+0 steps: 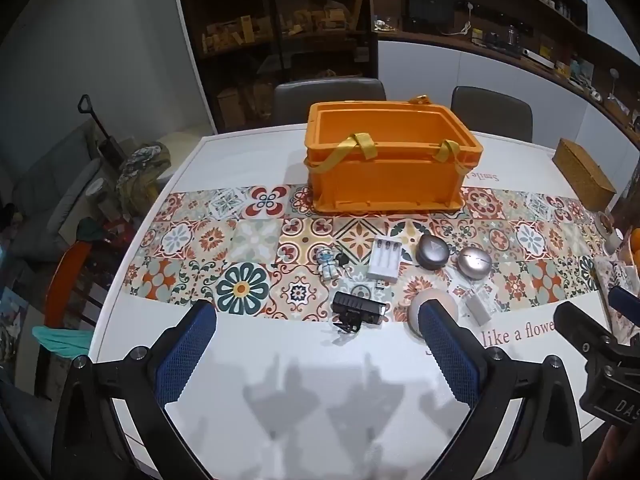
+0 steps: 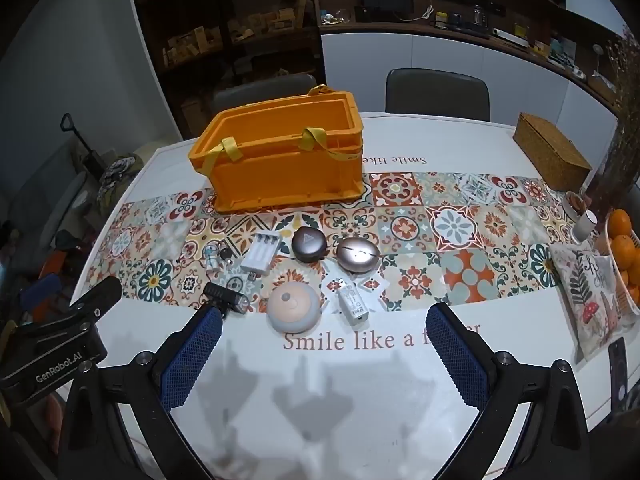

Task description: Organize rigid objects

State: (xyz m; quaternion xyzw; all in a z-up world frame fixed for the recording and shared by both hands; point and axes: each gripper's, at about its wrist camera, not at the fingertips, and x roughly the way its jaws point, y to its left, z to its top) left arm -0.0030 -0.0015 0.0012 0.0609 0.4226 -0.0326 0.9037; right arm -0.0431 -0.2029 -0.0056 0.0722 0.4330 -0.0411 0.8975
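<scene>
**Desk:** Caption pls. What's w/ your grippers?

**Me:** Both mine, both spread wide, nothing btwn the pads. My left gripper [image 1: 316, 344] hovers over bare white table [image 1: 248, 152], tilted down, on the near side of the orange crate [image 1: 384, 156]. My right gripper [image 2: 324, 350] does the same, over the "Smile like a flower" lettering.

**Desk:** And the crate?

**Me:** Sits upright on the far edge of the tiled runner [image 1: 192, 240], open top, yellow straps draped over the front rim. Looks empty from here, tho I can't see its floor.

**Desk:** The stuff to sort?

**Me:** All in front of the crate, on my side of it. Nearest row to the crate: small figurine [image 1: 328, 264] w/ a dark keyring bit beside it, white battery charger [image 1: 383, 259], dark round case [image 1: 432, 252], silver oval case [image 1: 474, 263]. Next row toward me: black bike-light-type gadget [image 1: 358, 308], peach-and-grey dome [image 2: 294, 306], small white packet in clear wrap [image 2: 352, 300].

**Desk:** Anything else?

**Me:** Woven box [image 2: 552, 152] well right of the crate, oranges [image 2: 624, 236] at the table's right edge.
</scene>
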